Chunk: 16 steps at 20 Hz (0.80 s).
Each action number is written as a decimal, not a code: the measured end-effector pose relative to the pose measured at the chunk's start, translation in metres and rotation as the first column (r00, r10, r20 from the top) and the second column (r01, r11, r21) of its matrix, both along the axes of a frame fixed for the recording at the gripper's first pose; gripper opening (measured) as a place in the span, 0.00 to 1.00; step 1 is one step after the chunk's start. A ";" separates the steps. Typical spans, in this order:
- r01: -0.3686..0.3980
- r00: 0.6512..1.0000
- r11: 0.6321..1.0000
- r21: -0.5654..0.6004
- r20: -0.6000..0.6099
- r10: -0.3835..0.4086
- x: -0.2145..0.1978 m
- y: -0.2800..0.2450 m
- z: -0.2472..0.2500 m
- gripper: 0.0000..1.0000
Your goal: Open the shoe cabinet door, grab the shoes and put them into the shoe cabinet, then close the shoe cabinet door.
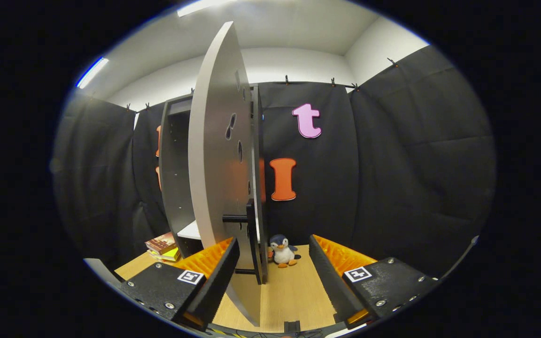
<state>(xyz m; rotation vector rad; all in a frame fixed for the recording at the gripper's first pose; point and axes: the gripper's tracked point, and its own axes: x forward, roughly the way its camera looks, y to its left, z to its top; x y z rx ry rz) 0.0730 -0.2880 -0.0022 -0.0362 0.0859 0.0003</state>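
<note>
Right now the shoe cabinet door stands swung well out from the shoe cabinet, seen almost edge-on, its free edge running down between the fingers of the gripper. The jaws are spread wide; the door's edge sits close against the inner face of the left finger, while the right finger is well clear of it, so nothing is clamped. The dark door handle juts from the door just beyond the fingertips. Behind the door the cabinet's dark interior shows, with a pale shelf low down. I'd judge this to be the opening step, close to finished, the door far enough round to give access. No shoes can be made out from where the gripper looks, so the next move seems to call for backing off the door and turning to find them. A penguin toy sits on the wooden floor past the door, and a stack of books lies beside the cabinet's foot
</note>
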 end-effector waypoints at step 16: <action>-0.020 1.000 1.000 0.022 0.016 0.019 0.017 0.036 -0.001 0.90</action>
